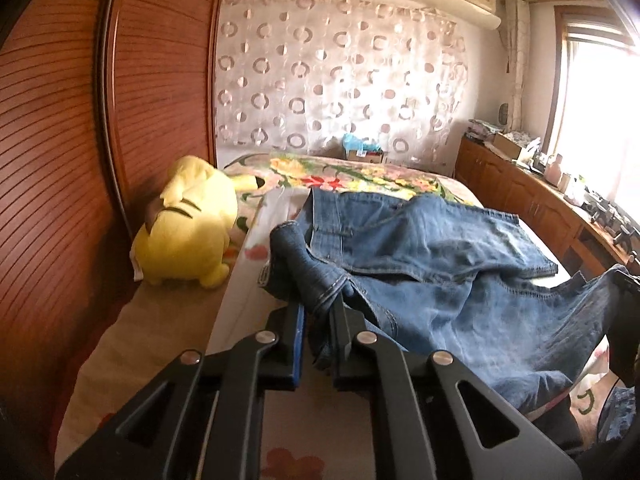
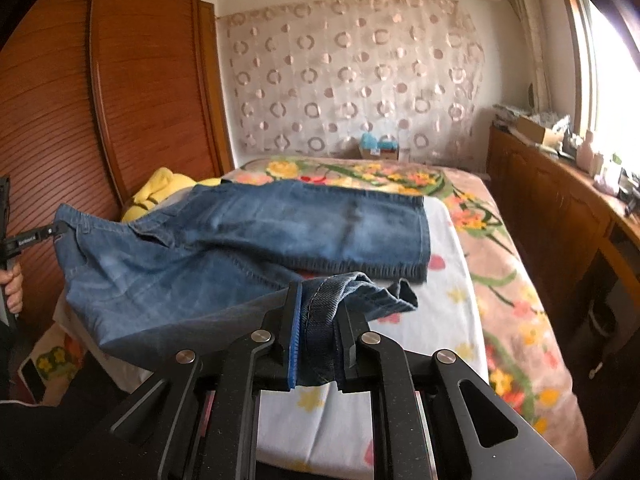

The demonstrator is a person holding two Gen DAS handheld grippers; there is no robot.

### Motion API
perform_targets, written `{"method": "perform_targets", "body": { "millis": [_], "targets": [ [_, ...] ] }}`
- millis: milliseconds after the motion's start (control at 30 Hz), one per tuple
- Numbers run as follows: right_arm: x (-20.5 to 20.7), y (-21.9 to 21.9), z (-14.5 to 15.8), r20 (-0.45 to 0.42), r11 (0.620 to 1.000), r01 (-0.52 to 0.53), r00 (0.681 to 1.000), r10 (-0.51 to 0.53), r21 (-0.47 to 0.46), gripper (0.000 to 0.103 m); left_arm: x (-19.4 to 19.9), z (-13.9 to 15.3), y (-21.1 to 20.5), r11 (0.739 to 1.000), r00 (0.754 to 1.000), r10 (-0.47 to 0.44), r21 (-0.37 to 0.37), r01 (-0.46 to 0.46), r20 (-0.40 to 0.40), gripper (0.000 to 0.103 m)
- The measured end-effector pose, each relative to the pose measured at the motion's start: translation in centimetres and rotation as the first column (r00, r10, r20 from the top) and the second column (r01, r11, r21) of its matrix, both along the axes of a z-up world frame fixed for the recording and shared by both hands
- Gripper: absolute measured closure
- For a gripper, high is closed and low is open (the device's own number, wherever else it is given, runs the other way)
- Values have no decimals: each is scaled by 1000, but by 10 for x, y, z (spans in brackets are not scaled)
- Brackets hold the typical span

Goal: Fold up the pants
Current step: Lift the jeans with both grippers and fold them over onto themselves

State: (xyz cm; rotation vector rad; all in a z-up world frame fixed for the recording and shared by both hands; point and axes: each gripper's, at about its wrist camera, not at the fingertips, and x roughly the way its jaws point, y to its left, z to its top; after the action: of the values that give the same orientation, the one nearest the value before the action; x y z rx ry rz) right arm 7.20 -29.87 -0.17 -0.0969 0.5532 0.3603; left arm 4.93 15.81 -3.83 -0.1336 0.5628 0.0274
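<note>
At the far left, against the slatted reddish-brown wooden wardrobe (image 1: 60, 140), a soft yellow plush toy (image 1: 188, 220) was seen lying at the edge of the bed with the floral bedspread (image 2: 516, 280). Just to its right, the pair of faded blue denim pants (image 1: 440, 276) was spread across the bed, partly on a white flower-printed sheet (image 2: 452, 292). The left claw (image 1: 318, 308) was clamped narrowly on a bunched, seamed edge of the denim, which was raised off the bed. Further right, one leg was seen lying flat, its hem toward the window side. The right claw (image 2: 320, 312) was likewise closed tightly on a thick stitched hem, with a loose flap hanging beyond it. The cloth between the two claws was held up in a sagging span. The fold was judged to be in an early stage: the near leg had been gripped and lifted at both ends, but it had not yet been laid over the other, and the lengthwise folds remained to be made.
</note>
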Motion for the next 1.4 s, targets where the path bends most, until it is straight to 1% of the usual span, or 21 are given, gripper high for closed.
{"method": "perform_targets", "body": {
  "millis": [167, 300, 533, 667, 800, 900, 1167, 1300, 1400],
  "targets": [
    [18, -5, 10, 36, 1000, 13, 999, -13, -11, 93, 16, 11, 1, 1000, 1000, 5, 10, -5, 22, 97],
    [35, -11, 11, 36, 1000, 25, 999, -25, -4, 93, 29, 11, -2, 1000, 1000, 4, 15, -4, 21, 98],
    [63, -14, -5, -10, 999, 31, 999, -31, -11, 93, 54, 9, -6, 1000, 1000, -3, 16, 3, -1, 98],
    [79, -18, -17, -46, 999, 33, 998, -33, -1, 93, 69, 6, -10, 1000, 1000, -4, 21, 4, -17, 98],
    [94, -23, -21, -73, 999, 34, 997, -33, 11, 93, 85, 5, -11, 1000, 1000, 9, 18, -8, -23, 100],
    [102, -28, -13, -67, 999, 29, 997, -27, 34, 93, 97, 13, -11, 1000, 1000, 18, 21, -18, -3, 100],
    [127, -37, 36, 28, 999, 36, 999, -37, 40, 94, 148, 44, -10, 1000, 999, 12, 27, -14, 47, 100],
    [145, -40, 49, 54, 998, 52, 997, -54, 32, 94, 181, 55, -10, 999, 998, 5, 35, -7, 68, 100],
    [165, -39, 51, 54, 998, 66, 996, -67, 9, 94, 211, 57, -12, 999, 997, 0, 46, -3, 71, 101]
  ]
}}
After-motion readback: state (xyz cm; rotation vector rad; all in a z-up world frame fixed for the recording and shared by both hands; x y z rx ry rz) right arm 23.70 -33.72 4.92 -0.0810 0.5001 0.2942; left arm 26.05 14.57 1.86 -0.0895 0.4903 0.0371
